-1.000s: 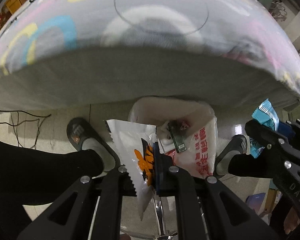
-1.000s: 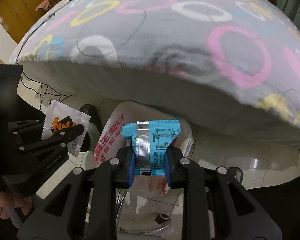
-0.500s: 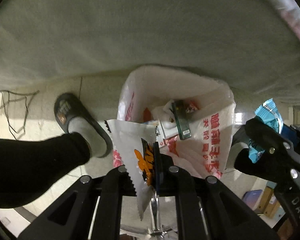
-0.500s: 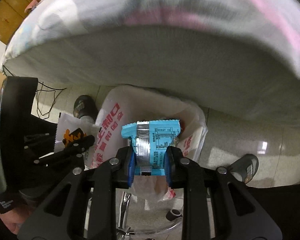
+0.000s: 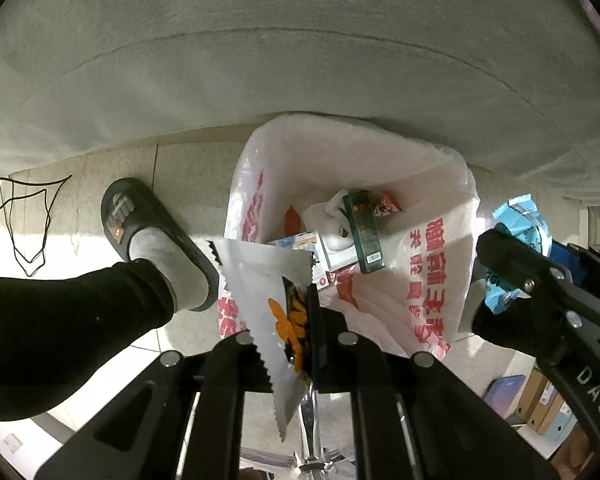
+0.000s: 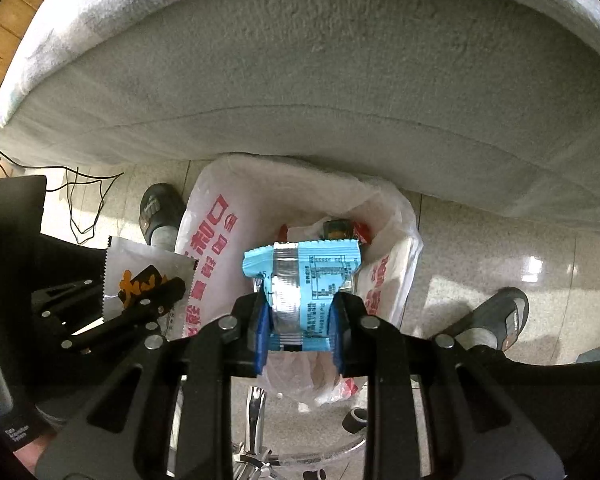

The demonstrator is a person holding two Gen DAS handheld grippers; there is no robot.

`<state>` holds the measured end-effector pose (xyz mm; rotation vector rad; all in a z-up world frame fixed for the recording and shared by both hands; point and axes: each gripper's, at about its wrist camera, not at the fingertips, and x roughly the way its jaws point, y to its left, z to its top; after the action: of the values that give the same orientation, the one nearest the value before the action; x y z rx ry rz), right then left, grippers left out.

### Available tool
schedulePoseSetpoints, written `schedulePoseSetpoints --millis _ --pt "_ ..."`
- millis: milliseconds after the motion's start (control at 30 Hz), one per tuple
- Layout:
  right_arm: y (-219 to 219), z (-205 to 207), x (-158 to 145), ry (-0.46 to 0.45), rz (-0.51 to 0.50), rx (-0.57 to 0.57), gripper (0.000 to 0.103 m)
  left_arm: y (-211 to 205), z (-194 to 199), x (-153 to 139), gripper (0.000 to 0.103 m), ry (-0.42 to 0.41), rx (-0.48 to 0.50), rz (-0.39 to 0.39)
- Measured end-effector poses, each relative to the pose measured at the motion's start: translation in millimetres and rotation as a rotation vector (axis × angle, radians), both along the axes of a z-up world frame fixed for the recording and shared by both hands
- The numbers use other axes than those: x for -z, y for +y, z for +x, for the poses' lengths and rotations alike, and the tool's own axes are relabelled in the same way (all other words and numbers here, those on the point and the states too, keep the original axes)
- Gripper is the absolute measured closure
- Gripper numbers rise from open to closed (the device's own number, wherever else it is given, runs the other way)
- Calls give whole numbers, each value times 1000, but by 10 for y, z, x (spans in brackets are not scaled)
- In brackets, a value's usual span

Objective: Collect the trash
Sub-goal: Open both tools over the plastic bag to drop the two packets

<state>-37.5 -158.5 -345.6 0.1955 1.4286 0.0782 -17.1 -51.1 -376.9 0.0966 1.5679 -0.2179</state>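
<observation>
Left wrist view now looks down past the bed edge (image 5: 300,60), patterned top gone from sight, left gripper (image 5: 300,344) pinching a white wrapper (image 5: 260,280) and right gripper (image 6: 300,320) clamping a blue packet (image 6: 312,280), both above the trash bag (image 5: 432,264) at 12 o'clock, slippered foot (image 5: 156,236) at 9.

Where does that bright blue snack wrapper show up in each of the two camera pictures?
Left wrist view: blue wrapper at far right edge, pinched by the right gripper.
Right wrist view: blue wrapper at centre, between the gripper's blue pads.
Shared landmark: the white trash bag with red lettering, below it.
</observation>
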Motion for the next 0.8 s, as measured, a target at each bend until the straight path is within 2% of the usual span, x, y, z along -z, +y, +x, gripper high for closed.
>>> schedulePoseSetpoints --millis 167,200,233,267,300,367,433,500,800 --pt "-15 -1 36 5 -3 12 79 -1 -1 2 90 -2 3 4" --pt "-19 0 38 8 -5 15 74 1 -2 -2 85 -5 2 8" --pt "-17 2 26 9 -9 18 55 2 0 -5 80 -6 2 11" --pt "-27 0 14 6 -11 24 48 2 0 -11 69 -9 3 12" --pt "-40 -4 6 3 -13 32 36 4 -2 -18 52 -13 3 15" --pt "-63 -9 -3 1 -11 41 36 13 -4 -32 34 -19 2 13" --pt "-86 -10 -18 -2 -14 53 36 17 -4 -42 31 -20 1 12" --pt "-110 -17 -46 -8 -11 65 36 28 -4 -49 23 -23 -3 14" --pt "-119 -21 -60 -11 -17 74 35 75 -2 -62 23 -28 -12 15"
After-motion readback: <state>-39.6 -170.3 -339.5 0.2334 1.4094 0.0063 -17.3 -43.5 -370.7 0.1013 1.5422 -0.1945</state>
